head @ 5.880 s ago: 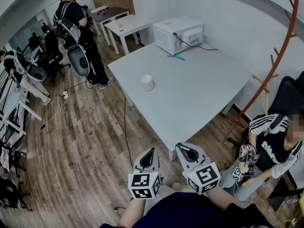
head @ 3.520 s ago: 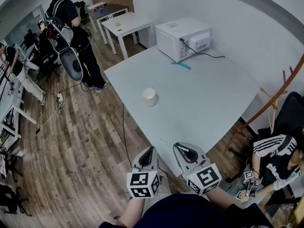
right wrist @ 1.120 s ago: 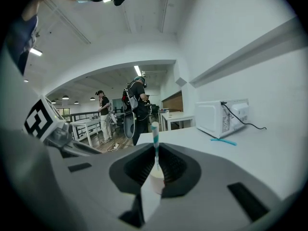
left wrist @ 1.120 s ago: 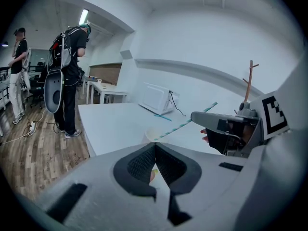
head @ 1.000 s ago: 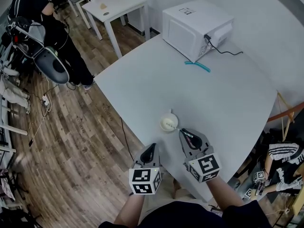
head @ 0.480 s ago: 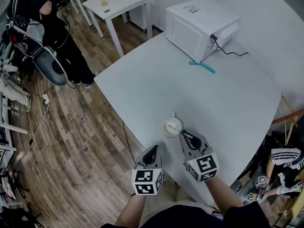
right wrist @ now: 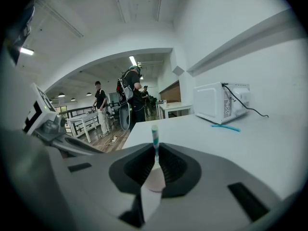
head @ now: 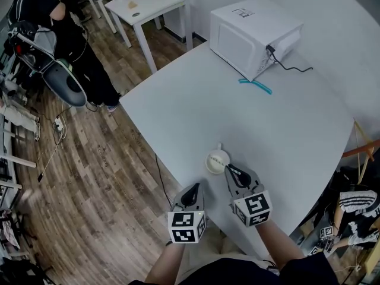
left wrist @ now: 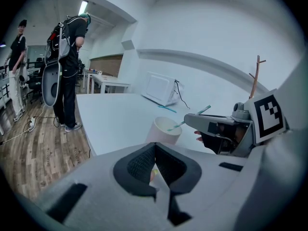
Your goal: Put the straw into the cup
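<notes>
The right claw (right wrist: 155, 153), closed tight on the straw (right wrist: 154, 137), has brought its tip down into the cup (head: 217, 161), lower centre; release remains.

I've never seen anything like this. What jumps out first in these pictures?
The right gripper, a grey handheld tool with a black-and-white marker cube, pinches a teal-striped straw whose lower end reaches the mouth of a white cup near the table's front edge. Behind, a white microwave stands at the far corner, with a second blue straw lying beside it.
</notes>
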`<act>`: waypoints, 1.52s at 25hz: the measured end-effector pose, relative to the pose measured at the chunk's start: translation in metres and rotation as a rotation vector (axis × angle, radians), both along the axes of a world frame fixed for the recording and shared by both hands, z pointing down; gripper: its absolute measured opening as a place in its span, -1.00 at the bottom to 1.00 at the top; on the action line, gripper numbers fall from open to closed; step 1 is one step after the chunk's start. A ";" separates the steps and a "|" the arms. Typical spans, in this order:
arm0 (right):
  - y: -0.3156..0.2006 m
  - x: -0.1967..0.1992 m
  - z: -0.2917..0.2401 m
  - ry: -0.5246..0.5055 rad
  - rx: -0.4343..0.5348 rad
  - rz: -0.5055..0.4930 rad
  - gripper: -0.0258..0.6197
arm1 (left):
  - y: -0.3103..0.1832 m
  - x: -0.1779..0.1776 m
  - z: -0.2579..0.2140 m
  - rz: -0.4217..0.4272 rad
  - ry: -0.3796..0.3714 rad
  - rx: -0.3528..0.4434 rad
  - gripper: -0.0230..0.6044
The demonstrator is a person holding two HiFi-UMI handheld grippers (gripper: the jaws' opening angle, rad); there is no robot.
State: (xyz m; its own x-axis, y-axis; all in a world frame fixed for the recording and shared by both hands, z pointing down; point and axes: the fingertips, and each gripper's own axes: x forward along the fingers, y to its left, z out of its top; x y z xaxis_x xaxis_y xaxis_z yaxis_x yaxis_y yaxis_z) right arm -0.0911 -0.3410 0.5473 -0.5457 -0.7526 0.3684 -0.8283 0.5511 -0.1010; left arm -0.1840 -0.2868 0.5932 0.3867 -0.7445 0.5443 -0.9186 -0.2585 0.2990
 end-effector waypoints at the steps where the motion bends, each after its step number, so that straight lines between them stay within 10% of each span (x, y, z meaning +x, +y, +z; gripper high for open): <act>1: -0.001 0.001 0.002 0.001 -0.003 0.002 -0.79 | 0.000 0.000 0.001 0.001 -0.001 -0.001 -0.87; 8: -0.004 0.004 0.009 -0.022 -0.032 0.007 -0.75 | -0.003 0.003 0.000 -0.003 -0.003 0.002 -0.87; 13: -0.003 0.005 0.014 -0.019 -0.053 0.008 -0.24 | -0.002 0.005 -0.002 -0.002 -0.005 0.010 -0.87; 38: 0.081 0.035 -0.030 -0.060 0.004 -0.018 -0.16 | 0.068 0.036 -0.037 -0.019 -0.018 0.063 -0.87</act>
State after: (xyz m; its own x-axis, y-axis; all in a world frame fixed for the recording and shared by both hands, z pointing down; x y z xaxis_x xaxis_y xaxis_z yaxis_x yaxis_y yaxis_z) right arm -0.0565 -0.2602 0.5174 -0.5804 -0.7438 0.3315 -0.8106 0.5667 -0.1477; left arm -0.1482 -0.2187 0.5562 0.3629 -0.7847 0.5026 -0.9285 -0.2587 0.2665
